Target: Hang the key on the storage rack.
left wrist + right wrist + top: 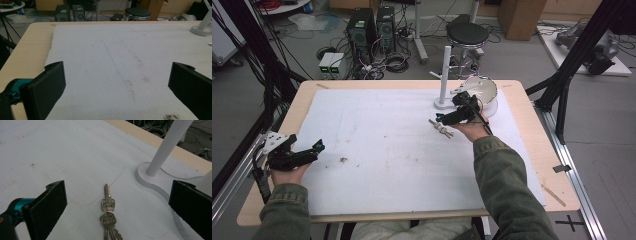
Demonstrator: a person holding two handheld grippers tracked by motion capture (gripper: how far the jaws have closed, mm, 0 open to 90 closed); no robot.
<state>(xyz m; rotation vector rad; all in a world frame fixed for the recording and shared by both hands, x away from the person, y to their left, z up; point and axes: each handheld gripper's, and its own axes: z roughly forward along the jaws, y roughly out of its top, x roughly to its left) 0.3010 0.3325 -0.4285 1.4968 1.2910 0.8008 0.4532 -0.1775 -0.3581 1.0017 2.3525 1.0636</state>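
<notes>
A bunch of brass keys [108, 216] on a ring lies flat on the white mat [62, 152], between and just ahead of my right gripper's [117, 202] wide-open jaws. From the high view the keys [441, 128] lie right of the table's middle, with the right gripper [447, 118] just over them. A white stand [446, 75] with an upright post rises behind them, its round base [160, 186] close to the right of the keys. My left gripper [314, 148] rests open at the table's left edge, nothing between its jaws [115, 85].
A white bowl [484, 92] sits behind my right hand near the table's far right corner. A dark smudge [343, 160] marks the mat near the left gripper. Bare wooden table [542, 145] borders the mat. Computers, a stool and cables stand on the floor beyond.
</notes>
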